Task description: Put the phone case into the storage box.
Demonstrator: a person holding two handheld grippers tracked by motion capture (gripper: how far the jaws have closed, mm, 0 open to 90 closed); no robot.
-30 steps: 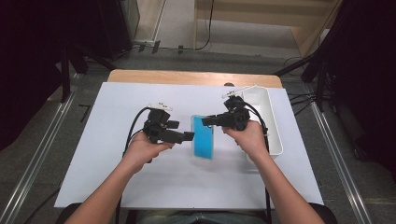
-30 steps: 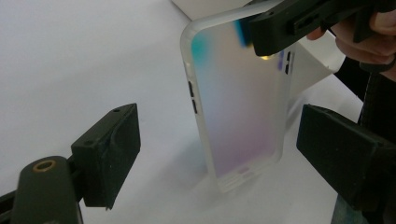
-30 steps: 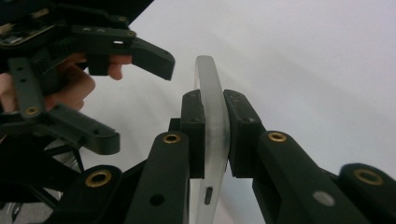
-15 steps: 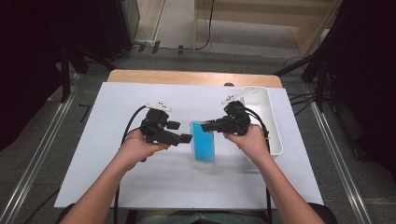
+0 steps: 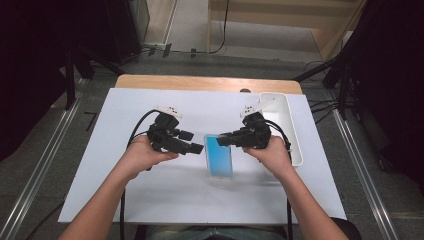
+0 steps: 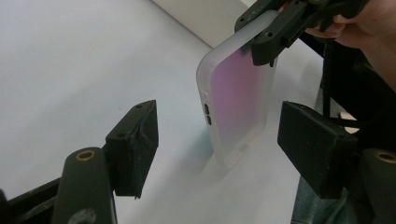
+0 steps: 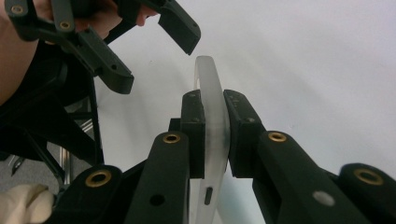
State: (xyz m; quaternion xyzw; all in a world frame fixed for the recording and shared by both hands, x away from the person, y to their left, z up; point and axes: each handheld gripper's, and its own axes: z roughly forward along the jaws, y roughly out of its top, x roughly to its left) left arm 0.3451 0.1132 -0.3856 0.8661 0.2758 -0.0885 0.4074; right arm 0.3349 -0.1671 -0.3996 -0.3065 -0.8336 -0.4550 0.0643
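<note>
A phone in a frosted clear case [image 5: 219, 156] is held over the middle of the white table, its face blue from above. My right gripper [image 5: 223, 140] is shut on its far end, and the case edge [image 7: 208, 74] sits pinched between the two jaws. In the left gripper view the phone [image 6: 238, 107] hangs tilted, face pinkish, side buttons toward me, lower end close to the table. My left gripper [image 5: 197, 148] is open just left of the phone; its jaws [image 6: 222, 119] stand wide apart, short of the case. It also appears beyond the phone as the left gripper [image 7: 154, 58].
A long white tray [image 5: 282, 125] lies at the right of the table, behind my right hand. The white sheet [image 5: 150, 200] covers the table, with a wooden strip [image 5: 200, 82] along the far edge. Cables trail from both grippers toward the person.
The phone's near end has shifted a little toward the person in the right gripper's hold. My left gripper has eased slightly left, staying open.
</note>
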